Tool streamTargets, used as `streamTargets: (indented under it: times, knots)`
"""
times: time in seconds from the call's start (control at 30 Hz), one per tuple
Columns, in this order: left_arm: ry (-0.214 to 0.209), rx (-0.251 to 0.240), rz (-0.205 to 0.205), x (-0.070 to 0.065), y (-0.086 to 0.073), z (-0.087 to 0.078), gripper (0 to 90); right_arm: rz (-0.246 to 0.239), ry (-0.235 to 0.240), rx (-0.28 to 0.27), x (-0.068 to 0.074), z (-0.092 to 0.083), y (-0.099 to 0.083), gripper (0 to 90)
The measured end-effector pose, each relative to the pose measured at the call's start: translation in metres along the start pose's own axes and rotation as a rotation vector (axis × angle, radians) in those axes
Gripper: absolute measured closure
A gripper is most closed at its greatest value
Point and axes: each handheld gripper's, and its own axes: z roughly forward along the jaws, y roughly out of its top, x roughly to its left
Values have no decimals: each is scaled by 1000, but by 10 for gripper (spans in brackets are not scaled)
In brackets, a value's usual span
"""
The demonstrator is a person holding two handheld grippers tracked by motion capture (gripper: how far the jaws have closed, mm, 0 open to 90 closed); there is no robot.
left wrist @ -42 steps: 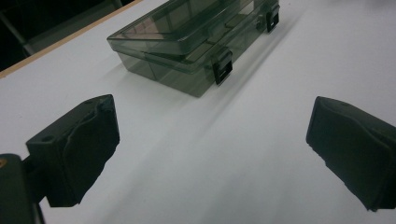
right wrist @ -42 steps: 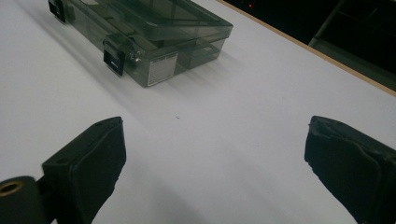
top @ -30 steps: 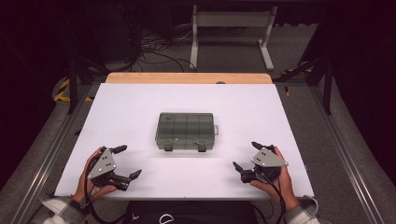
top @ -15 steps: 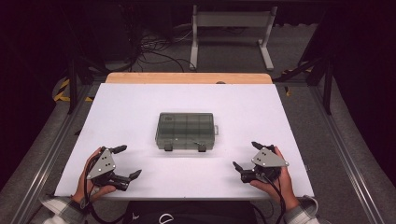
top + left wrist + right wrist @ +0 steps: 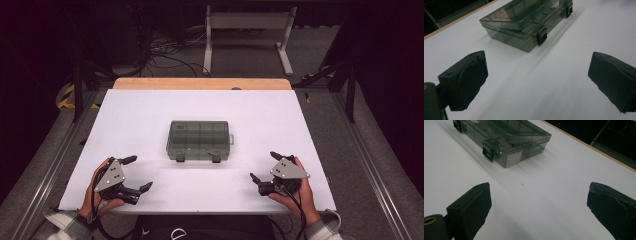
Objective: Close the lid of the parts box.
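Left to right across the white tabletop [image 5: 150, 120]. The left gripper [image 5: 131, 175], held in a hand resting at the near edge, has its jaws spread wide and empty, angled inward toward the centre. In the middle lies the smoky, translucent plastic compartment box [image 5: 199, 140], flat, lid down, its two dark latches [image 5: 216, 158] facing the person, presumably so both tools can reach them. The right gripper [image 5: 265, 167] mirrors the left, jaws likewise parted with nothing between them. Both sit well apart from the box, a symmetrical ready stance that suggests a two-handed approach to the latches.
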Motion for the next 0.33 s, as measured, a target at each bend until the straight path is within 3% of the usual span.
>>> streamTargets:
  times: [0.33]
  knots:
    - [-2,5,-1,0,1,0,35,6,-7,-4,0,-1,0,58]
